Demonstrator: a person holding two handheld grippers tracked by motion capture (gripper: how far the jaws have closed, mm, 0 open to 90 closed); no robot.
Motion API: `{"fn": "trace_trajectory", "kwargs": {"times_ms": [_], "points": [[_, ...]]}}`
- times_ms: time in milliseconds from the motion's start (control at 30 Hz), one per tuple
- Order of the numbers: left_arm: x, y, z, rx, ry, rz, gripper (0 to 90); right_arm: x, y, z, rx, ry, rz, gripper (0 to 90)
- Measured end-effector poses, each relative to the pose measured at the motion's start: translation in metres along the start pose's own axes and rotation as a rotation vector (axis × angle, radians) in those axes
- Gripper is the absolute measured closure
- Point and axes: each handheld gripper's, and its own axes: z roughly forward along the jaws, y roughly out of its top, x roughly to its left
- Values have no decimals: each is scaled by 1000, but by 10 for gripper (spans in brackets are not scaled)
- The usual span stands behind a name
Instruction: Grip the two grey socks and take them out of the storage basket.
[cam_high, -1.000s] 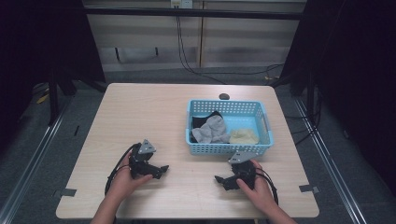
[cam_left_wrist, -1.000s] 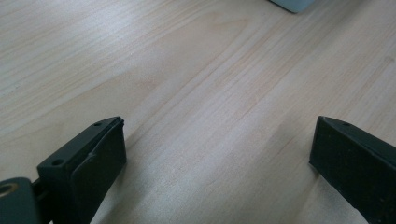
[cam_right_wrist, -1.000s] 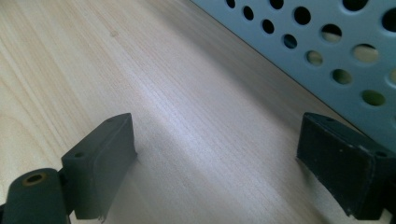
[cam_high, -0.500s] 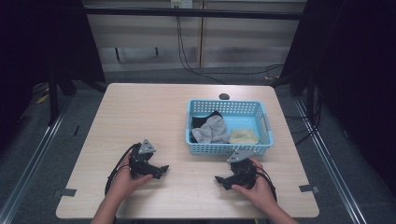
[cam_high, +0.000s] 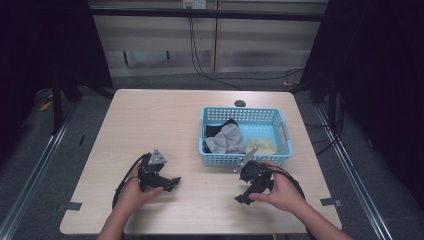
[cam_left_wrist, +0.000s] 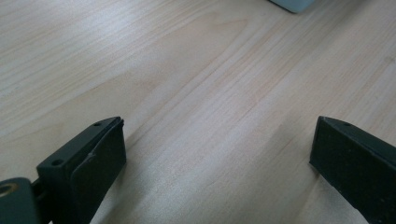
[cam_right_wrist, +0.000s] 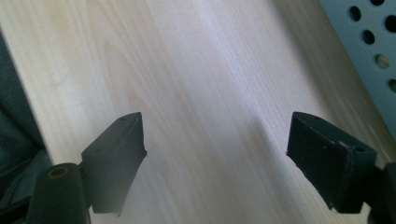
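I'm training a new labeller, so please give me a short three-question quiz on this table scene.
1. True or false: the blue basket stands on the table and holds cloths.
2. Which cloth lies at the basket's right end: A the grey cloth, B the yellow cloth, C the black cloth?
3. Fill in: the right tongs are ____, with bare wood between the jaws.

Key: 1 true. 2 B. 3 open; their jaws have just been closing a little, with nothing between them. The left tongs are open as well.
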Motion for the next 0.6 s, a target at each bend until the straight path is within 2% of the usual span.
{"fn": "trace_trajectory", "kwargs": {"times_ms": [100, 133, 167, 200, 233, 333, 400, 500, 600], "points": [[0, 0, 0, 0, 0, 0, 29, -2, 6, -8, 36, -2, -19, 196], [0, 0, 0, 1, 0, 1, 29, -4, 14, -17, 63, 1, -29, 212], [0, 0, 0, 1, 0, 1, 29, -4, 14, -17, 63, 1, -29, 212], [0, 0, 0, 0, 0, 1, 29, -6, 21, -27, 76, 5, -40, 219], [0, 0, 0, 0, 0, 0, 29, -7, 25, -32, 77, 4, -55, 229], [0, 0, 0, 0, -1, 0, 29, -9, 33, -42, 74, 12, -53, 234], [0, 0, 0, 0, -1, 0, 28, -15, 46, -54, 76, 8, -61, 242], [0, 0, 0, 1, 0, 1, 28, -19, 55, -60, 77, 1, -70, 249], [0, 0, 0, 1, -1, 2, 28, -32, 73, -65, 71, -18, -62, 253]]}}
